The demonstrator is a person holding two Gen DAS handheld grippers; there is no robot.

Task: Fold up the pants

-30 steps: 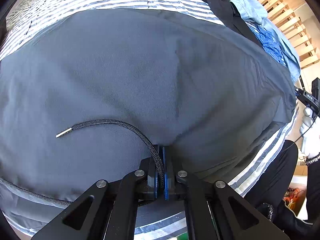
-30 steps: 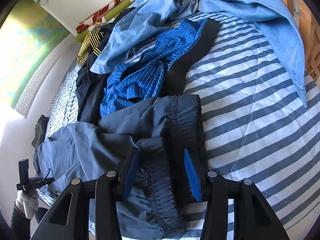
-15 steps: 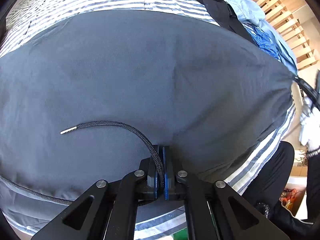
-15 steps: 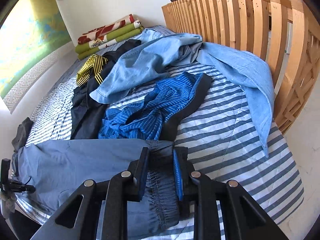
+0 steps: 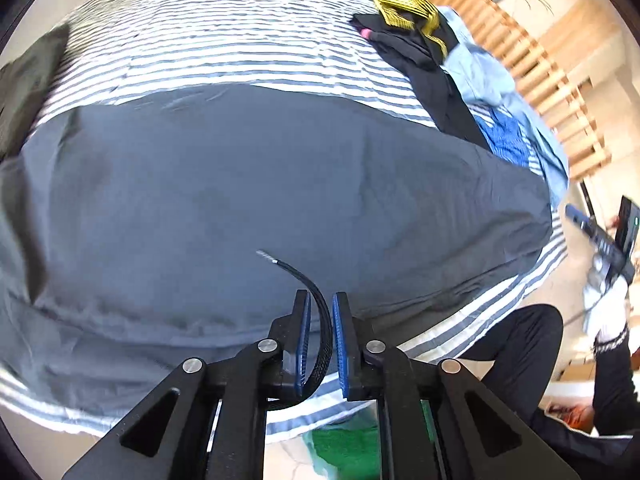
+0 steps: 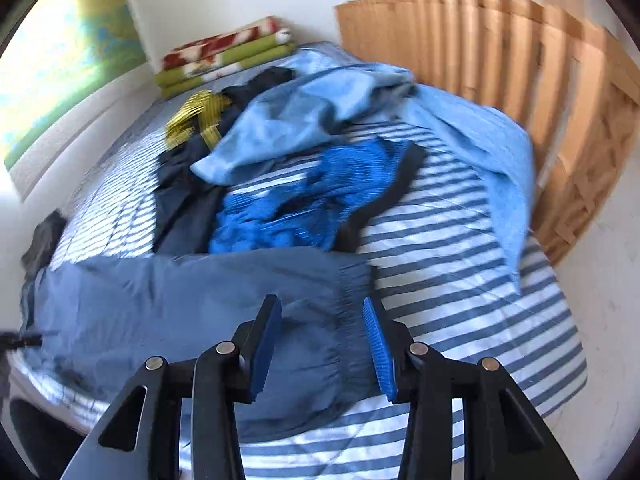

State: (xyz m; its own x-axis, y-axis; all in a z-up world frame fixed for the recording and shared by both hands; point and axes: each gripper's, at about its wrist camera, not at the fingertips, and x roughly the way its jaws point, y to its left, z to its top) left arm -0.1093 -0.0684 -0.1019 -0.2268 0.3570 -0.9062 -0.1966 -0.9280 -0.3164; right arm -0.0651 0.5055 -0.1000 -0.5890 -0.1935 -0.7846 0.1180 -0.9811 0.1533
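Note:
Grey-blue pants [image 5: 260, 184] lie spread flat across the striped bed [image 5: 224, 44]. Their black drawstring [image 5: 316, 312] curves up between the blue pads of my left gripper [image 5: 320, 304], which stands slightly open just above the near edge of the fabric. In the right wrist view the same pants [image 6: 168, 304] end in an elastic waistband [image 6: 348, 320] under my right gripper [image 6: 322, 312]. That gripper is open, its pads either side of the waistband and holding nothing.
A pile of other clothes sits beyond the pants: a light blue shirt [image 6: 320, 112], a blue striped garment [image 6: 304, 196], black clothing with a yellow strap [image 6: 200, 120]. A wooden slatted headboard [image 6: 500, 60] stands on the right, folded blankets [image 6: 224, 56] at the wall. A person's dark-clad leg [image 5: 520, 344] is beside the bed.
Both grippers have opened and let go of the pants, which now lie flatter on the bed. Both grippers have pulled back a little from the fabric.

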